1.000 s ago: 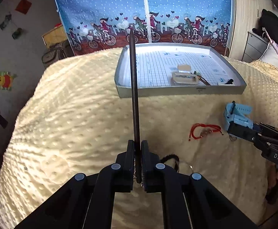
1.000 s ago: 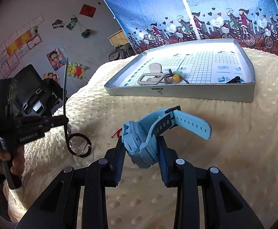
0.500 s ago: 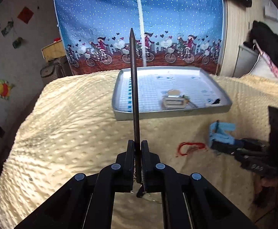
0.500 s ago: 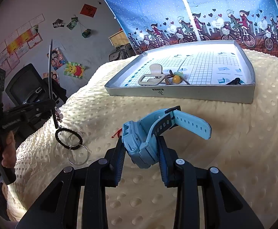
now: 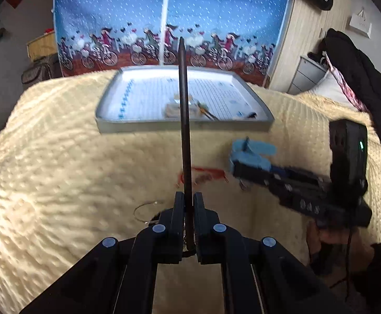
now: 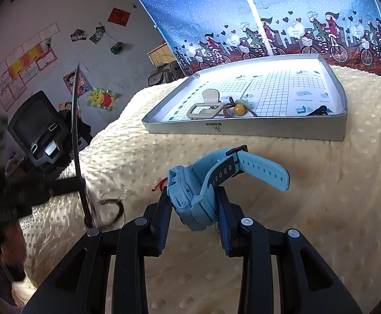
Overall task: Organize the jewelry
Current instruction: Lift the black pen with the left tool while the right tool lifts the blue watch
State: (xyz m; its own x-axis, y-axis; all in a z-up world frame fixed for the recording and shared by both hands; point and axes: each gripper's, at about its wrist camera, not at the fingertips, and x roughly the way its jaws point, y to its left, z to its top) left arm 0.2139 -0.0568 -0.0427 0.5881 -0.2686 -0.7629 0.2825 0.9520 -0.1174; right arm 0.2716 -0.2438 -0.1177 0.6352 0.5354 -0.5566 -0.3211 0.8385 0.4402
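My left gripper [image 5: 188,209] is shut on a long dark hair stick [image 5: 183,130] that points up toward the tray. A black loop [image 6: 112,209] and a metal ring [image 5: 146,209] dangle from its lower end, close to the blanket. My right gripper [image 6: 193,209] is shut on a light blue watch [image 6: 198,193], held just above the blanket with its strap sticking out to the right. A red string bracelet [image 5: 203,175] lies on the blanket between the two grippers. The grey tray [image 6: 242,130] sits beyond, holding a beige clip [image 6: 206,107], a yellow-bead tie [image 6: 238,108] and a small black clip [image 6: 319,110].
Everything rests on a bed with a cream dotted blanket [image 5: 59,170]. A blue bicycle-print curtain [image 5: 169,26] hangs behind the tray. Dark clothes [image 5: 360,78] lie at the far right. A black chair [image 6: 41,128] stands off the bed's left side.
My left gripper has lifted and swung right with the hair stick, ending closer to the right gripper; its view is blurred by motion. The right gripper and watch have stayed put.
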